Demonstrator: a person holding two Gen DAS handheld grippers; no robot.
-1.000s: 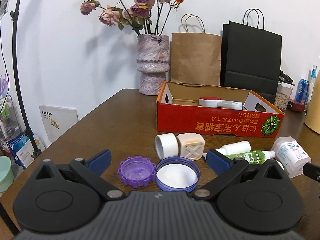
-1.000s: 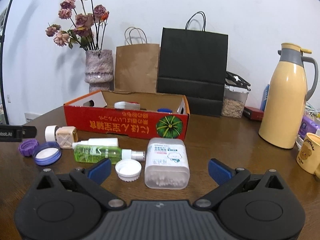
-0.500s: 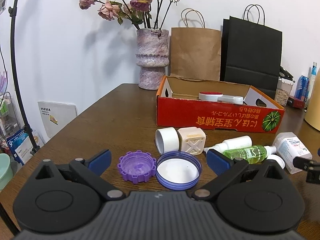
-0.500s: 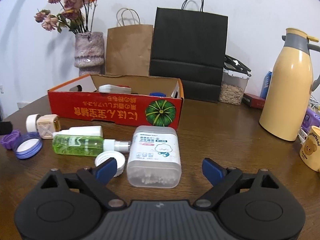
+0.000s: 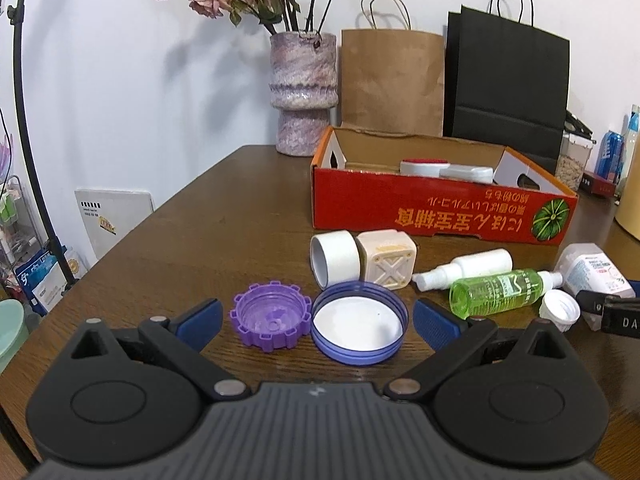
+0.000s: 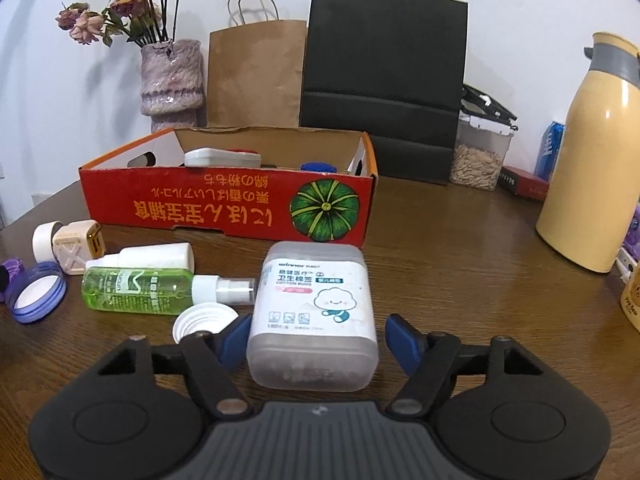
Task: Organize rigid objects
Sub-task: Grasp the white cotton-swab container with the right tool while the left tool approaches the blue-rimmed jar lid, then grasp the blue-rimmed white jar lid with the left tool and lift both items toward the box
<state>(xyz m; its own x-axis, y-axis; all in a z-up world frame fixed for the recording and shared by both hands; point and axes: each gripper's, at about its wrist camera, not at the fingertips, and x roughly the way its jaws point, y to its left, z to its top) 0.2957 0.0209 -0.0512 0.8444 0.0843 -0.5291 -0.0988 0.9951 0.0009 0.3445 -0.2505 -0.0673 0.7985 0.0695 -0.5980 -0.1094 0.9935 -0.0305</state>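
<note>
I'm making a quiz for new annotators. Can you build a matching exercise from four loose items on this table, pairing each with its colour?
Things:
1. spray bottle
2. notched cap
3. cotton swab box
4. cardboard box

Colours:
A. red
B. clear with a white label
C. purple
D. green

Pairs: 1-D, 2-C, 3-B, 4-A

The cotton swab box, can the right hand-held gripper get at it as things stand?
Probably yes. The right hand-held gripper is open with a finger on each side of the cotton swab box. The white cap lies close by its left finger but not between.
</note>
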